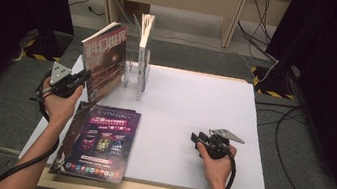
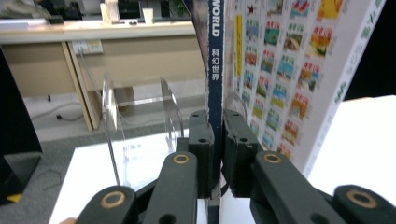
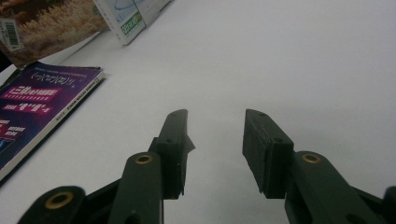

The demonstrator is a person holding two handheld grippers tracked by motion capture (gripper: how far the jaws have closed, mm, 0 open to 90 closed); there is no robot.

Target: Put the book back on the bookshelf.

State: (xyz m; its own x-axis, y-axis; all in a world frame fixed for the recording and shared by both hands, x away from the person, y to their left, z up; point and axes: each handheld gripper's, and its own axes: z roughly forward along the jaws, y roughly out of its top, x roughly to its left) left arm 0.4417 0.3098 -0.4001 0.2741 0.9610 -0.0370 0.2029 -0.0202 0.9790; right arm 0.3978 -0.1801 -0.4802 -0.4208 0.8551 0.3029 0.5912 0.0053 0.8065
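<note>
Item 1: left gripper point(image 2: 217, 140), far-left of desk point(image 1: 192, 123). Fingers point(image 2: 201, 149) pinch spine of upright magazine point(image 1: 105, 60), held tilted just left of clear acrylic rack point(image 1: 136, 69).
Item 2: book point(image 1: 146, 33), standing upright in rack.
Item 3: purple magazine point(image 1: 101, 142), flat on desk, near-left edge.
Item 4: right gripper point(image 3: 215, 149), resting near-right on desk w/ fingers spread, nothing betw. them; well apart from both mags.

red-covered magazine point(image 1: 105, 62), purple magazine point(image 1: 105, 140), white table point(image 1: 194, 113)
</note>
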